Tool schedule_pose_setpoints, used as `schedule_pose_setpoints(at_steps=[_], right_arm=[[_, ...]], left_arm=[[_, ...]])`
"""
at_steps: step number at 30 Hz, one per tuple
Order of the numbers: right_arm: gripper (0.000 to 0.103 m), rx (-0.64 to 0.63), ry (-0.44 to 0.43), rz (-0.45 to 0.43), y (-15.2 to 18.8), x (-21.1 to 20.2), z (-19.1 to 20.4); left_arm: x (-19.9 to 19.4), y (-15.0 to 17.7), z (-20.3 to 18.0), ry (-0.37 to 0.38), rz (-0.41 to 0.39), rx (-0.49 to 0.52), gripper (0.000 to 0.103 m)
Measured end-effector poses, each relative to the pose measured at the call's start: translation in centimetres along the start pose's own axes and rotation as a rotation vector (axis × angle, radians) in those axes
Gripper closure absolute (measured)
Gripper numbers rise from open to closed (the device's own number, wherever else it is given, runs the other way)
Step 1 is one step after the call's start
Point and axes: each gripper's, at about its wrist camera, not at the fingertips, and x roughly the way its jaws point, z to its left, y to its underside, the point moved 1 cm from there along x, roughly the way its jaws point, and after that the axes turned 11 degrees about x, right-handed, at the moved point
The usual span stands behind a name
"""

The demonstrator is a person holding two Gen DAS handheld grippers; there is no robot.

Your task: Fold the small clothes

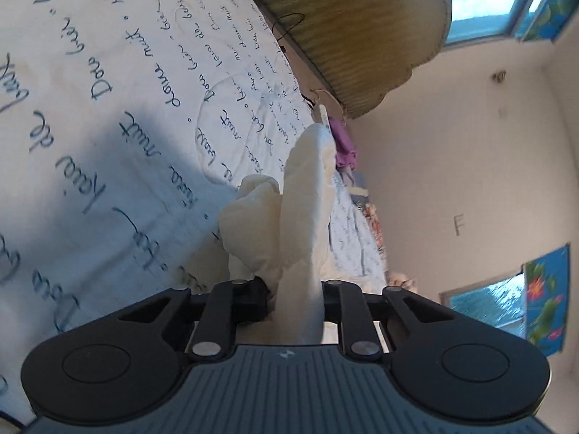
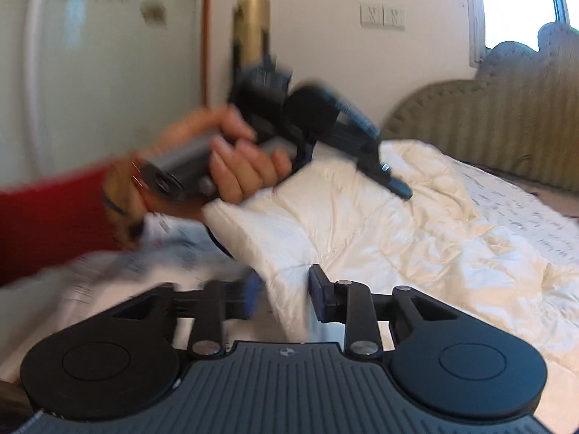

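**Inspector A:** Cream quilted fabric was the item under handling. In the left wrist view the white garment (image 1: 302, 217) rose in a bunched column straight out from between the fingers of the left gripper (image 1: 297, 296), which were closed on it. Behind it lay a white bedsheet (image 1: 108, 108) printed with dark handwritten script, and past that a ribbed beige headboard (image 1: 347, 36).

**Inspector B:** Confirmed from the other side. The right wrist view showed the right gripper (image 2: 284, 296) with a fold of the same garment (image 2: 362, 224) passing between its two fingers. The left finger was motion-blurred, and I could not tell whether the fingers were pressed onto the cloth or merely standing either side of it.

**Inspector A:** Location of the garment overall?

**Inspector B:** Spread on the bed, with one edge lifted toward the left gripper (image 2: 325, 126), which sat above it, held in the person's left hand (image 2: 235, 159). A red sleeve (image 2: 54, 217) covered that forearm.

**Inspector A:** Background items noted: a purple cloth (image 1: 343, 141) at the far edge of the bed, and floral curtains (image 1: 546, 296) by the window.
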Motion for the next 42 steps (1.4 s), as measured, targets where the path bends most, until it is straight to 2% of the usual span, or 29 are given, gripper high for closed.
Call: schedule_pose_setpoints(at_steps=[1, 2, 4, 6, 8, 9, 10, 14, 16, 18, 22, 26, 28, 30, 32, 34, 38, 41, 42], right_arm=[[0.048, 0.044, -0.037, -0.029, -0.3, -2.2, -1.2], [0.045, 0.087, -0.053, -0.056, -0.6, -4.1, -2.8], [0.044, 0.150, 0.012, -0.125, -1.1, -7.4, -5.9], [0.043, 0.151, 0.207, -0.151, -1.2, -8.8, -9.0], [0.045, 0.122, 0.430, -0.113, -0.6, -8.2, -11.8], [0.049, 0.108, 0.509, -0.087, -0.1, -7.7, -13.3], [0.051, 0.098, 0.545, -0.069, 0.4, -7.0, -14.5], [0.053, 0.067, 0.562, -0.021, 2.3, -4.1, -17.0], [0.050, 0.043, 0.591, -0.001, 3.4, -3.1, -17.4], [0.046, 0.061, 0.582, 0.007, 3.9, -2.1, -17.6], [0.050, 0.054, 0.580, -0.003, 3.9, 0.2, -17.8], [0.049, 0.038, 0.583, -0.002, 4.1, 0.6, -17.7], [0.047, 0.065, 0.581, -0.001, 3.8, -0.5, -17.6], [0.045, 0.094, 0.551, -0.005, 3.4, -3.0, -17.4], [0.036, 0.071, 0.549, -0.020, 3.4, -6.4, -16.8], [0.018, 0.022, 0.577, -0.022, 4.1, -9.7, -16.3], [0.016, 0.016, 0.682, 0.049, 7.0, -13.1, -17.4], [0.012, 0.080, 0.680, 0.067, 9.7, -13.5, -18.6], [0.006, 0.092, 0.666, 0.050, 10.4, -13.6, -18.6]], left_arm=[[-0.1, 0.1, -0.4, -0.003, -0.002, -0.005, 0.085], [0.0, 0.1, -0.8, -0.006, -0.003, -0.012, 0.085], [0.2, 0.3, -2.0, -0.001, -0.013, -0.031, 0.085], [0.5, 0.5, -3.5, 0.015, -0.028, -0.039, 0.085], [1.1, 0.7, -5.2, 0.038, -0.040, -0.052, 0.085], [1.5, 0.9, -6.0, 0.053, -0.040, -0.062, 0.085], [1.8, 1.2, -7.0, 0.064, -0.039, -0.071, 0.085], [3.3, 1.6, -10.9, 0.058, -0.029, -0.055, 0.085], [4.1, 1.8, -13.1, 0.053, -0.029, -0.039, 0.085], [5.4, 2.0, -15.4, 0.043, -0.027, 0.002, 0.085], [9.5, 2.8, -19.4, 0.023, 0.017, 0.077, 0.085], [14.5, 3.9, -21.5, 0.009, 0.076, 0.074, 0.085], [16.7, 4.6, -21.9, 0.003, 0.102, 0.041, 0.085], [18.3, 4.9, -22.7, -0.004, 0.113, 0.053, 0.085], [19.3, 5.4, -23.5, -0.030, 0.104, 0.079, 0.085], [20.4, 6.3, -24.2, -0.045, 0.112, 0.115, 0.085], [23.9, 8.6, -24.5, -0.071, 0.176, 0.115, 0.085], [26.7, 10.8, -24.5, -0.088, 0.236, 0.122, 0.085], [27.8, 11.6, -24.5, -0.093, 0.256, 0.128, 0.084]])
